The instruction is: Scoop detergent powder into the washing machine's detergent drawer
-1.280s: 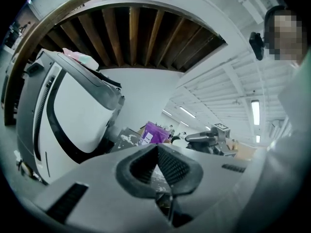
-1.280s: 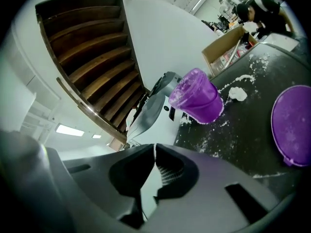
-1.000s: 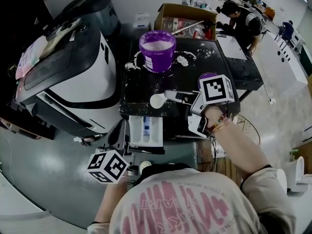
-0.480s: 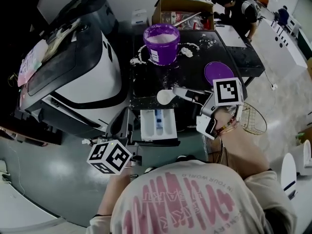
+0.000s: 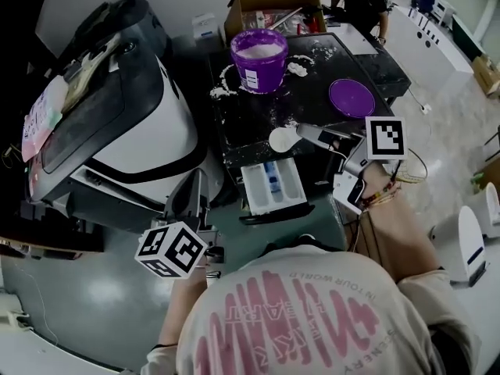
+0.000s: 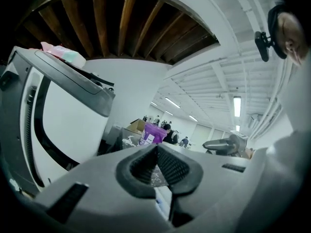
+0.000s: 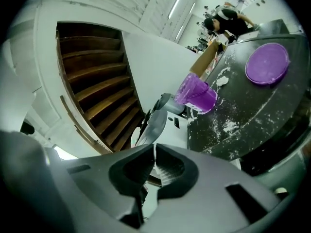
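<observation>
Head view: right hand-held gripper [image 5: 337,141] clamps the white scoop [image 5: 283,139] just beyond the detergent drawer [image 5: 273,187]; left hand-held gripper [image 6: 156,154] is closed, empty.

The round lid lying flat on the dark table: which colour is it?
Purple. The lid shows best in the head view.

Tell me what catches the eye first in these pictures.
A bright purple bucket of white powder stands at the far side of the black table amid spilled powder, a purple lid lying to its right. Nearer, the right gripper holds a white scoop by the open detergent drawer.
</observation>
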The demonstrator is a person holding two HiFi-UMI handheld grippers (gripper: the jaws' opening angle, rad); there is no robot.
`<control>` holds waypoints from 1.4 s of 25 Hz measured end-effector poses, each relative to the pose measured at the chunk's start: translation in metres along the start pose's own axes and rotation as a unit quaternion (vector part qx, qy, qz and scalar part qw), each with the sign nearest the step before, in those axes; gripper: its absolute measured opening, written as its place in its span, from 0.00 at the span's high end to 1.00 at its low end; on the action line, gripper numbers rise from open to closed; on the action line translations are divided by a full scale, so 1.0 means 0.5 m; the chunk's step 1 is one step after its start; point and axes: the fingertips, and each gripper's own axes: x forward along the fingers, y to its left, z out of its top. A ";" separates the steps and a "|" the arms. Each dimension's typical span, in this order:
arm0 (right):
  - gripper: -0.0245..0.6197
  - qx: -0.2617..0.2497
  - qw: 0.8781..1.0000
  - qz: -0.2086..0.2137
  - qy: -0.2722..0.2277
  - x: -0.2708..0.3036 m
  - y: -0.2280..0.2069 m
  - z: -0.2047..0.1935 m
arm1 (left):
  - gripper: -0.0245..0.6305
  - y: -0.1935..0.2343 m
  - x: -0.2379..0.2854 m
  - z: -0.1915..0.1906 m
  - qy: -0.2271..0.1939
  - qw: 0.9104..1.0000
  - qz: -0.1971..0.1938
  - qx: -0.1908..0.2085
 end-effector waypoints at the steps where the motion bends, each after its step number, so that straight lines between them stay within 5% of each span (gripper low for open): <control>1: 0.95 0.004 1.000 -0.008 -0.007 -0.005 -0.004 -0.007 | 0.96 0.002 -0.005 -0.001 0.003 1.000 -0.009 0.003; 18: 0.95 0.053 0.978 -0.174 -0.099 -0.094 -0.152 -0.157 | 0.96 0.087 -0.062 -0.092 0.081 0.994 -0.073 -0.012; 28: 0.95 0.091 0.965 -0.216 -0.114 -0.098 -0.250 -0.208 | 0.96 0.091 -0.058 -0.164 0.123 0.988 -0.088 -0.019; 35: 0.95 0.016 0.960 -0.273 -0.066 -0.081 -0.305 -0.225 | 0.96 0.088 -0.051 -0.182 0.133 0.988 -0.077 -0.015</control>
